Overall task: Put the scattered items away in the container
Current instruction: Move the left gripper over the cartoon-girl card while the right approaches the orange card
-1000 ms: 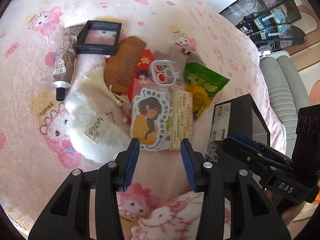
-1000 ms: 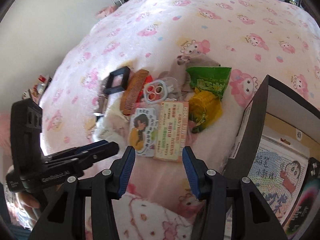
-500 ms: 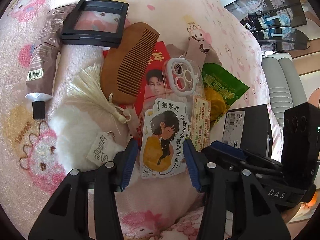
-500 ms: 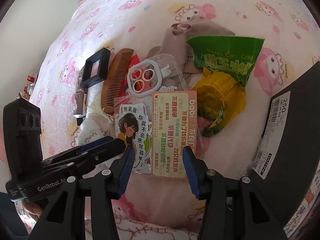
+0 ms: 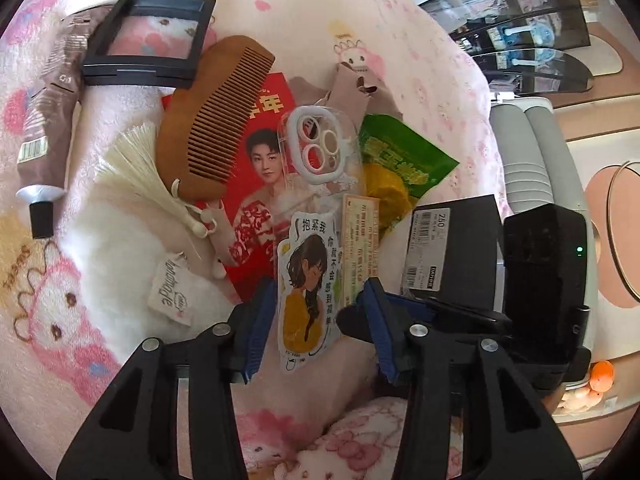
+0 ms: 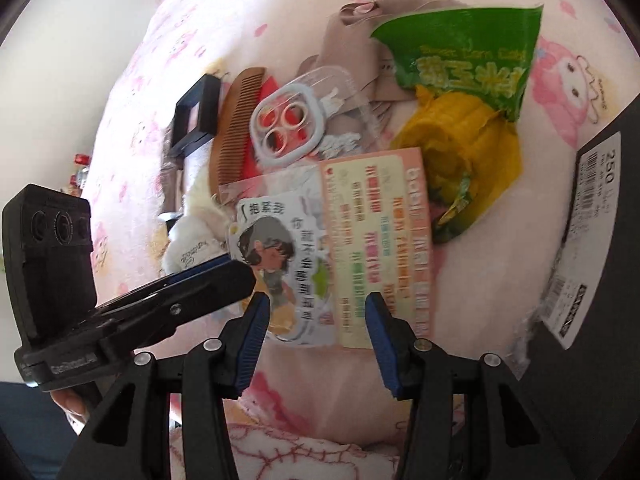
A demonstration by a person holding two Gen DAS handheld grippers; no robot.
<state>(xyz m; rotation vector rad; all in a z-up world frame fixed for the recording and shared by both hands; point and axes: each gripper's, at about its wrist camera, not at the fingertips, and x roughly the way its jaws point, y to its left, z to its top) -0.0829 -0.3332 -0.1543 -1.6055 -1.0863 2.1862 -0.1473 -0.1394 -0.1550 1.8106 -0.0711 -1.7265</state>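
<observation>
Left gripper (image 5: pixel 316 320): black frame, blue pads, jaws spread; the die-cut cartoon-girl sticker card (image 5: pixel 308 292) lay between the tips, and whether they touched it could not be told.
Right gripper (image 6: pixel 318 332): same build, jaws spread over the lower edges of the sticker card (image 6: pixel 286 268) and the pink leaflet printed "babi" (image 6: pixel 380 240); contact could not be told.
Bedding: pink fleece blanket with cartoon bunny print (image 5: pixel 60 320) under everything.
Container: black cardboard box (image 5: pixel 456 252), just right of the pile, white barcode label reading "250".
Middle of pile: white fluffy pouch tagged "handmade" (image 5: pixel 120 264); red envelope with a man's portrait (image 5: pixel 256 184); clear phone case with white camera ring (image 5: pixel 320 152) on top of it; green-and-yellow snack bag marked "Sweet Corn Cob" (image 6: pixel 468 92).
Farther: wooden comb with cream tassel (image 5: pixel 212 120); taupe tube with black cap (image 5: pixel 44 132); black square frame (image 5: pixel 148 40), farthest.
</observation>
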